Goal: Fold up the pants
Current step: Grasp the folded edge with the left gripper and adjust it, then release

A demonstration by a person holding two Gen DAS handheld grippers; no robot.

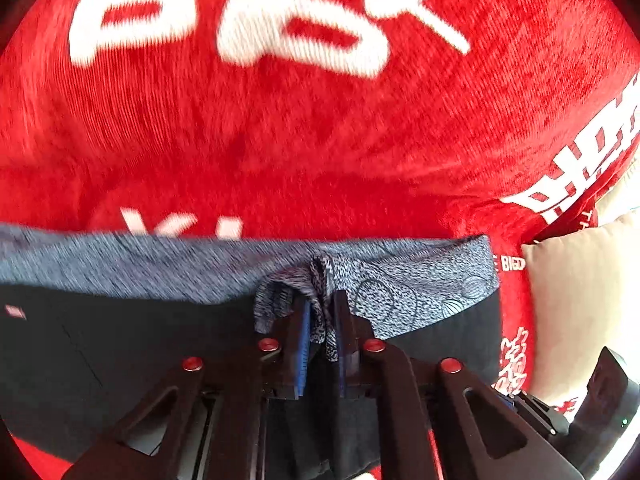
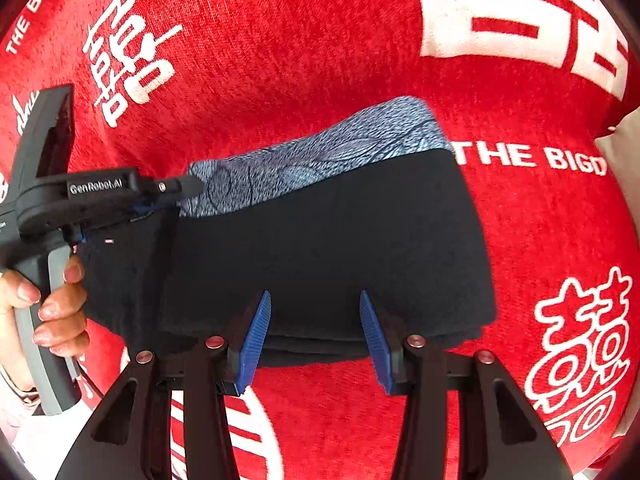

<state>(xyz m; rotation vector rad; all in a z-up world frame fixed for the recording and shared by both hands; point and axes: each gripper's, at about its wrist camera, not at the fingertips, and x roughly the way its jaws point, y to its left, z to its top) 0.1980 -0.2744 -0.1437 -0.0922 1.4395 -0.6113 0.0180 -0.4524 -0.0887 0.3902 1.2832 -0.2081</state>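
The black pants [image 2: 320, 240] lie folded on a red cloth, with a blue-grey patterned waistband [image 2: 320, 160] along their far edge. My left gripper [image 1: 322, 320] is shut on the waistband [image 1: 400, 280] and bunches it between its blue pads. In the right wrist view the left gripper [image 2: 188, 186] comes in from the left, held by a hand. My right gripper [image 2: 314, 308] is open and empty, its blue fingertips [image 2: 260, 320] over the near folded edge of the pants.
A red cloth with white lettering [image 2: 280, 60] covers the whole surface. A beige cushion [image 1: 580, 300] lies at the right edge, also seen in the right wrist view [image 2: 624, 152].
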